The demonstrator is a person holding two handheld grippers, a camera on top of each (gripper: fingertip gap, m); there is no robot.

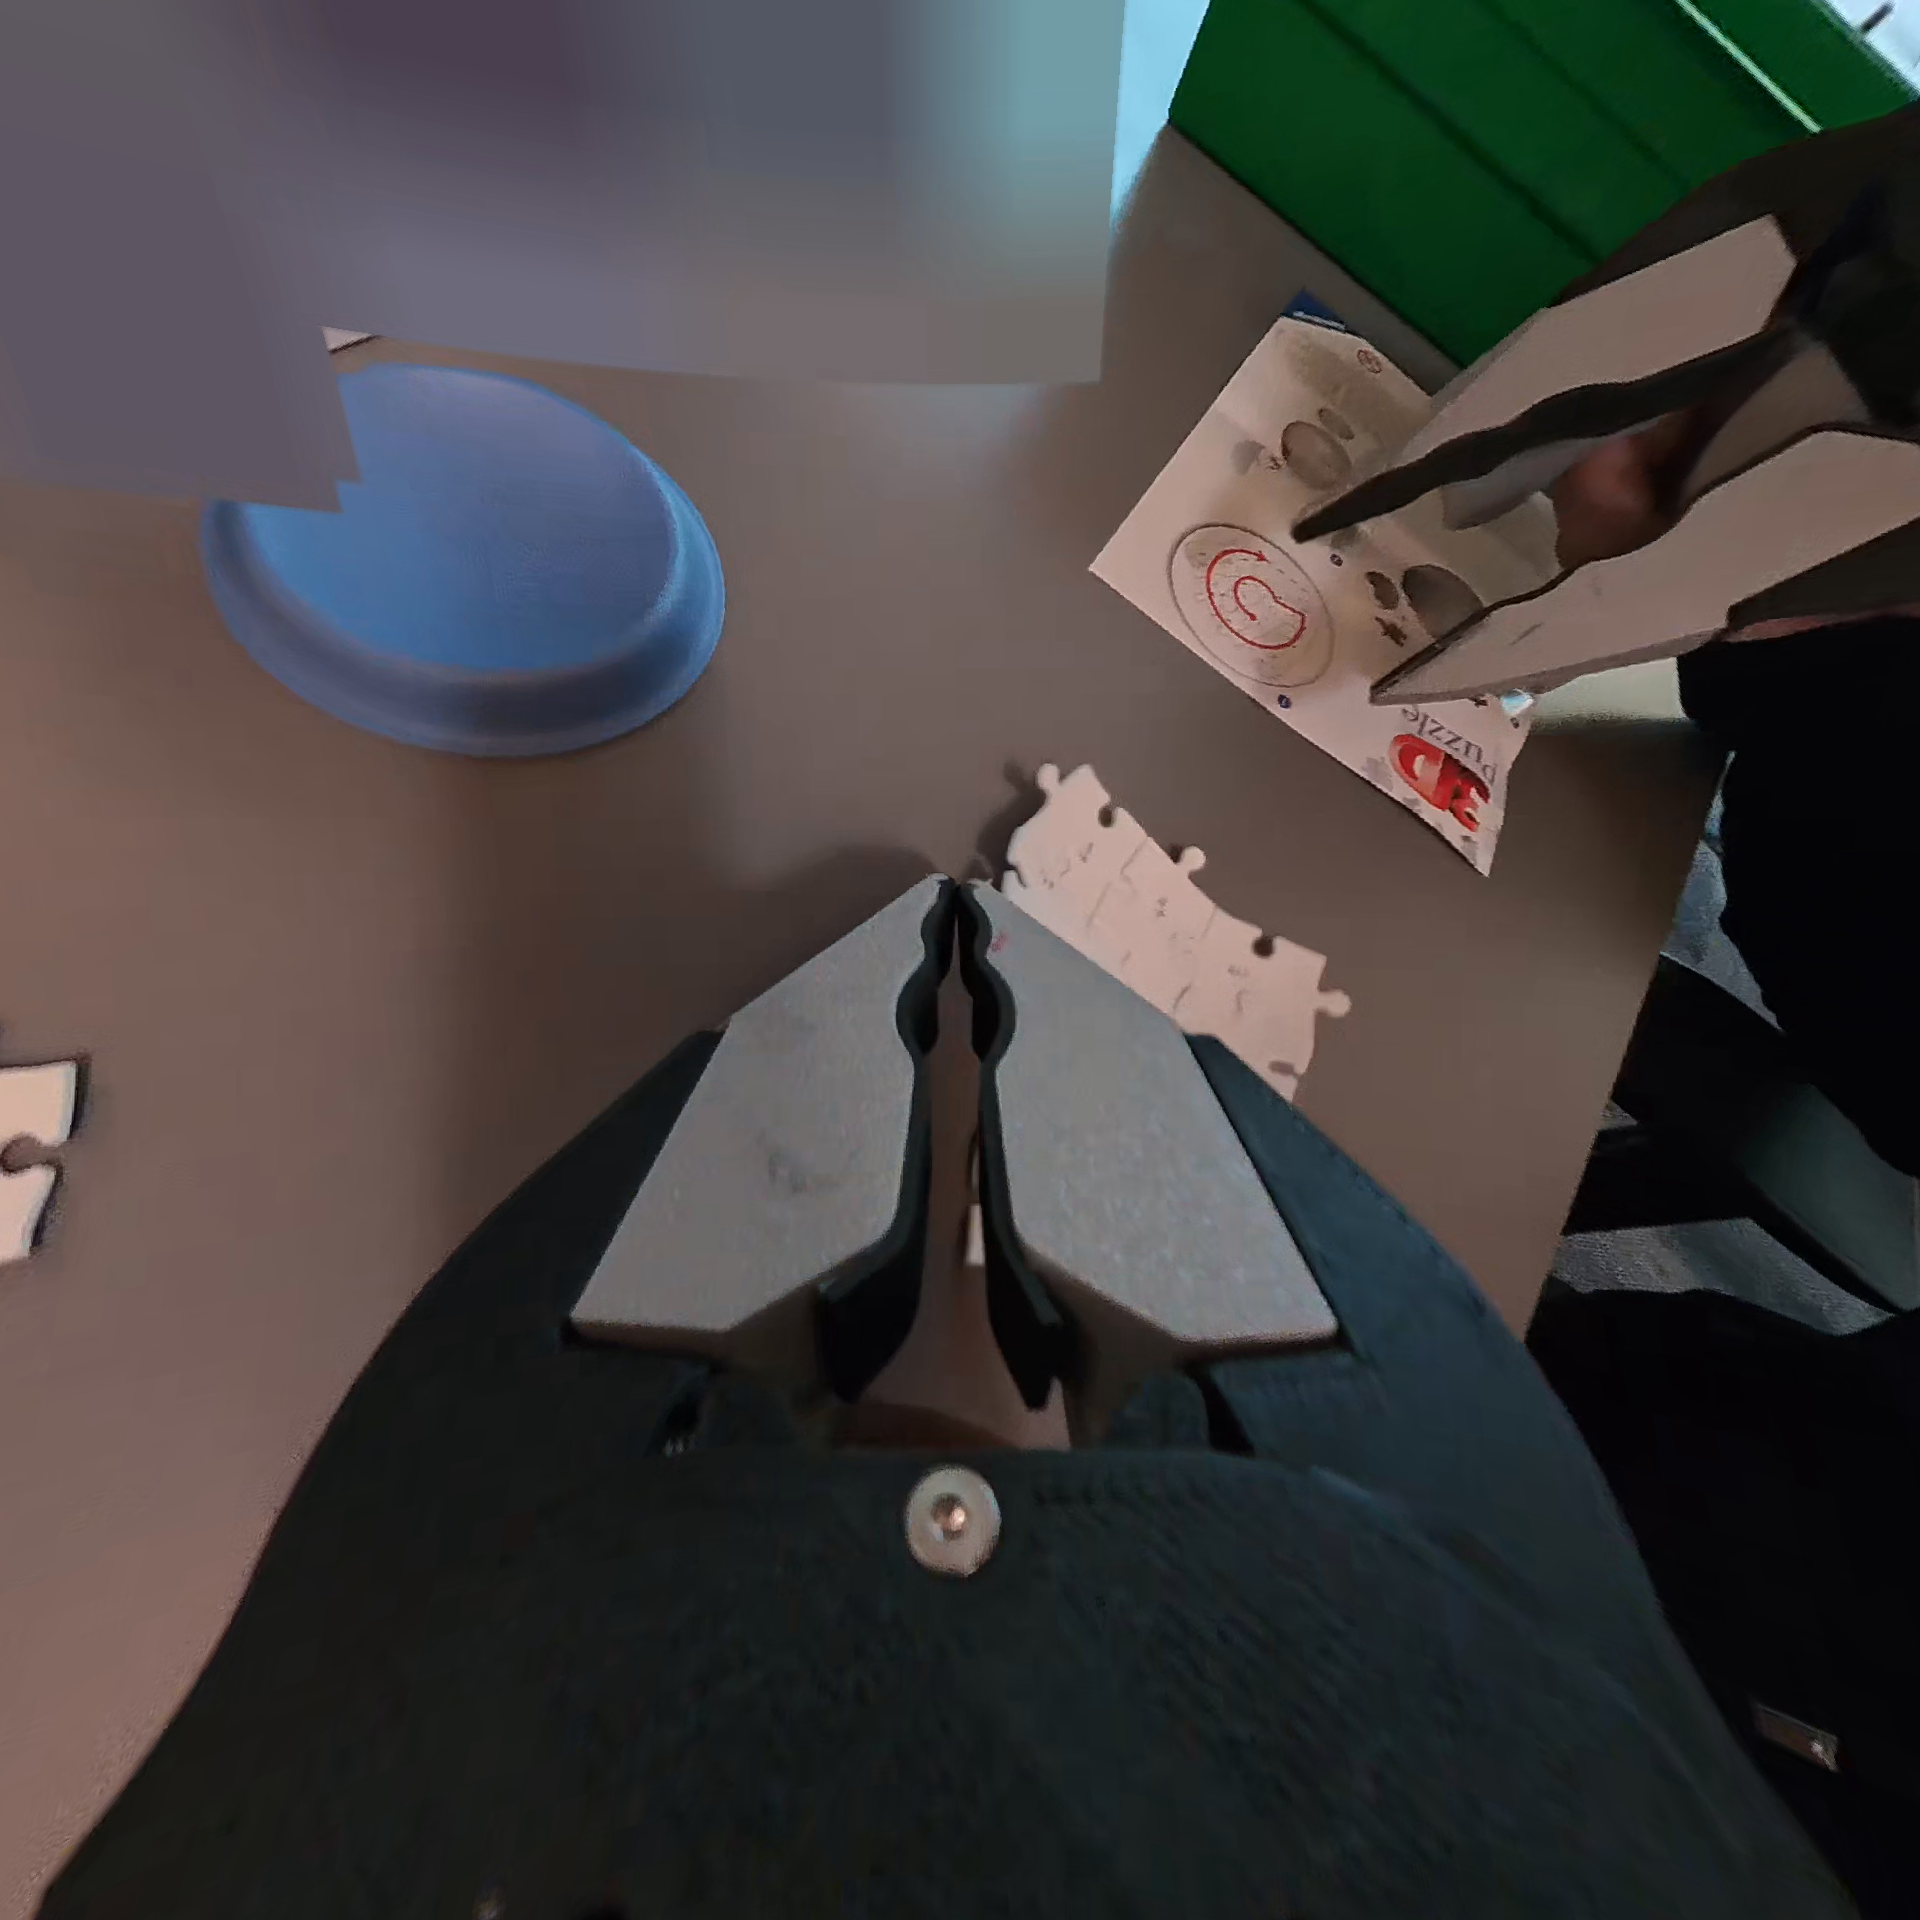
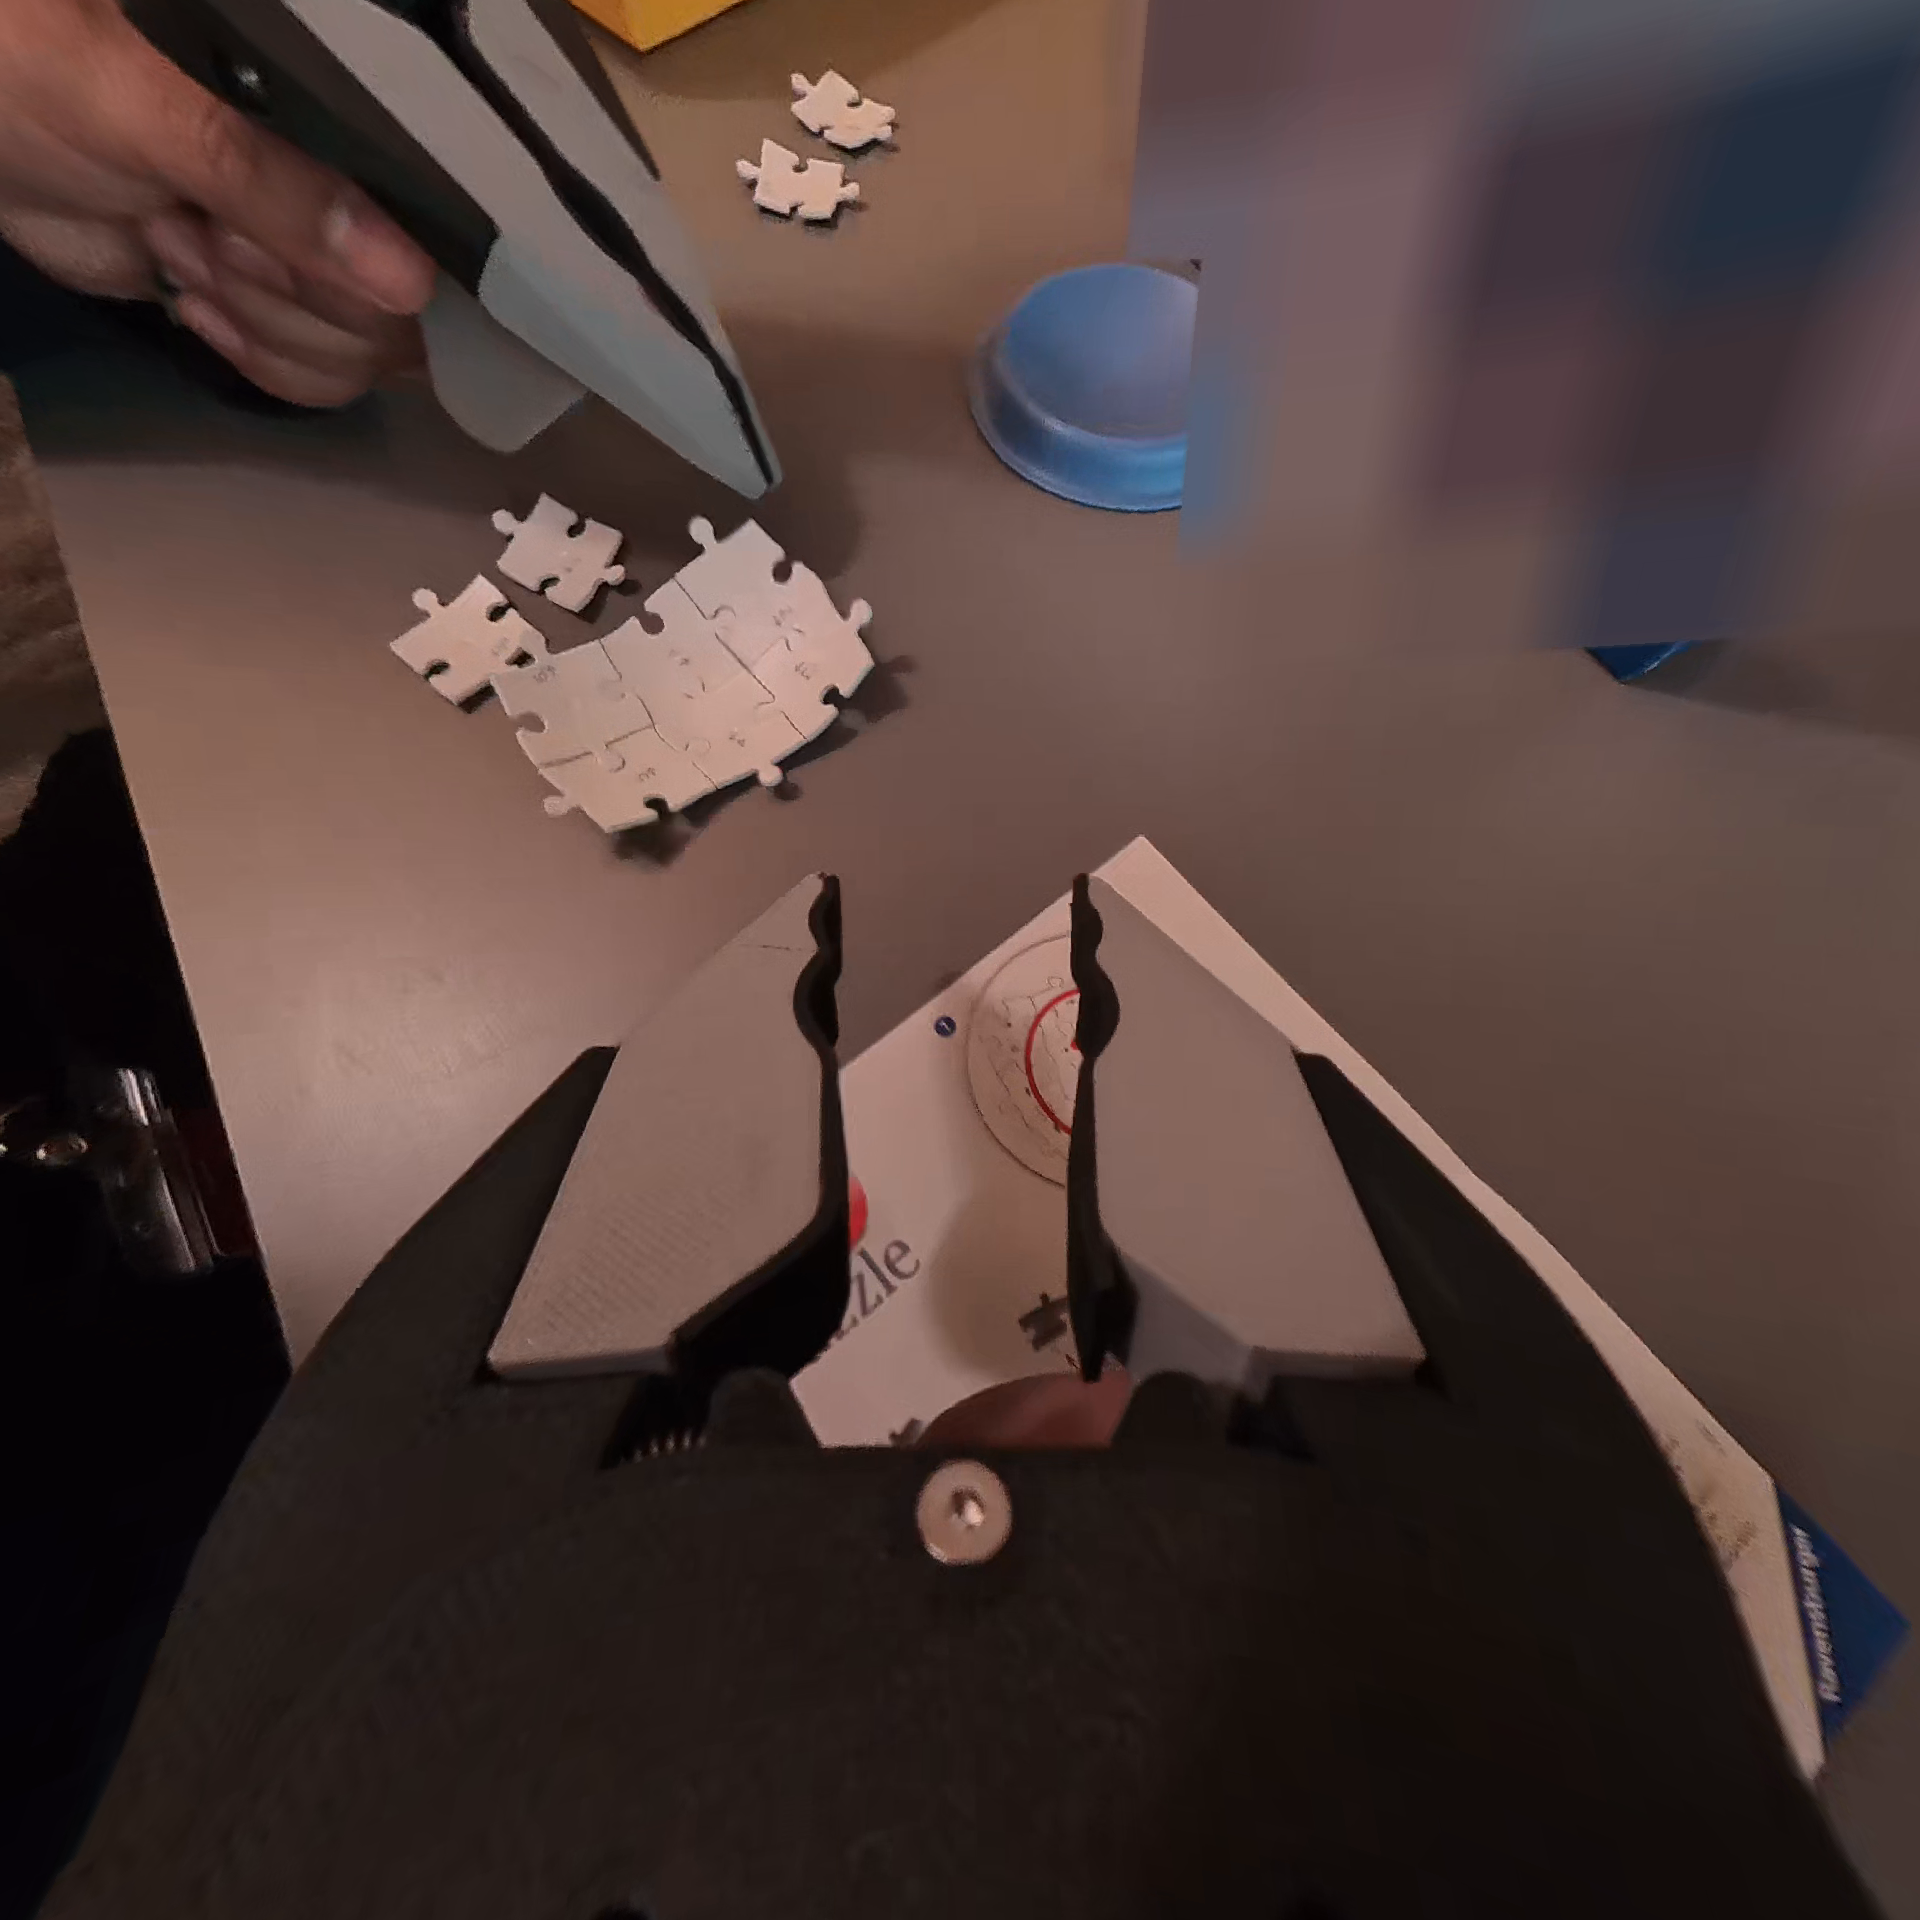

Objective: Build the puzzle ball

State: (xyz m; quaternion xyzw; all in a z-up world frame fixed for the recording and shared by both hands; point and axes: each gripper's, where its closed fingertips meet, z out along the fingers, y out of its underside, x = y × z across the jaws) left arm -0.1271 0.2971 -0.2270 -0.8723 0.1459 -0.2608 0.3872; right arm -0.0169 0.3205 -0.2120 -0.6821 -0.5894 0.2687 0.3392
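The grey desk carries everything, and the layout reads as a work area kept within easy reach of both hands. Largest on it is the white instruction sheet, lying flat at the near right corner, probably so its diagrams can be consulted during the build. Farther back stands a blue dome-shaped base, seemingly parked to one side until the curved shell is ready for it.

The joined puzzle section lies blank side up near the desk's left edge, its corners lifting slightly off the surface, which suggests the pieces are curved. Two loose pieces lie just beside its upper left edge, likely staged as the next to be fitted, and two more pieces sit well apart at the back, near a yellow box.

The left tongs, gripped by a hand, are pressed together with nothing visible between the tips; they hang just above the far edge of the joined section, close to its topmost tab. From their own camera the section peeks out right of the closed left tongs.

The right tongs are spread wide and empty, hovering over the instruction sheet, with the joined section ahead and to their left, near but not touching.
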